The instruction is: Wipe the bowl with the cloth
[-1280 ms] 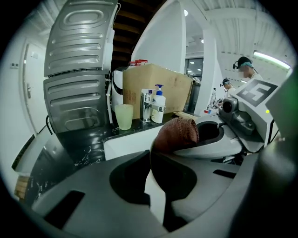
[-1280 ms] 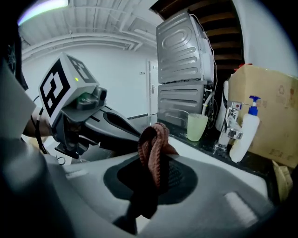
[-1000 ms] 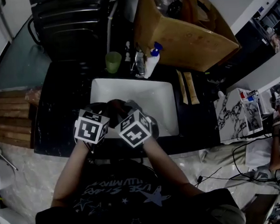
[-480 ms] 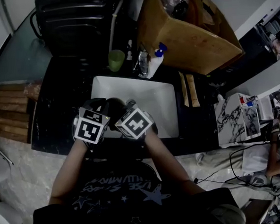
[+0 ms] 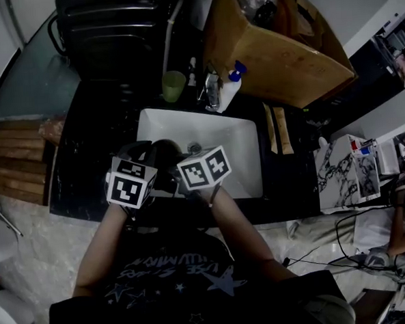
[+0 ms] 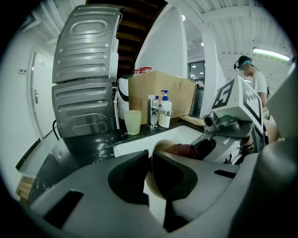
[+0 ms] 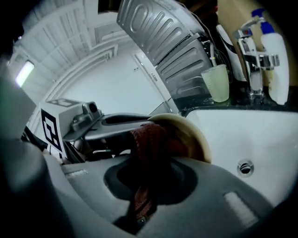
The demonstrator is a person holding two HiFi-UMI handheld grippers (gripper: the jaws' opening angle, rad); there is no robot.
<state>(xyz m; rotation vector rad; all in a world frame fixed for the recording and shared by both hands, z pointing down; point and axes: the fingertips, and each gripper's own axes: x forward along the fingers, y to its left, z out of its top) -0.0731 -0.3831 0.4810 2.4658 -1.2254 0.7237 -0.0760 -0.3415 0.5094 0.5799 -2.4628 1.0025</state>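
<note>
Black counter (image 5: 93, 164) surrounds white sink (image 5: 222, 139); left tongs (image 6: 150, 160) pinch bowl (image 7: 194, 132), right tongs (image 7: 150, 160) clamp cloth (image 7: 146, 139).

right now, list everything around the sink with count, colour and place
round bowl: one, cream, over the sink
knitted cloth: one, dark red, against the bowl
rectangular sink: one, white, in the countertop
glossy countertop: one, black, around the sink
plastic cup: one, pale green, left of the tap
metal tap: one, chrome, behind the sink
pump bottle: one, white with blue top, right of the tap
cardboard box: one, brown, behind the bottle
wooden strips: two, tan, right of the sink
ribbed metal casing: one, grey, behind the cup
left gripper: one, grey, shut on the bowl's rim
right gripper: one, grey, shut on the cloth
</note>
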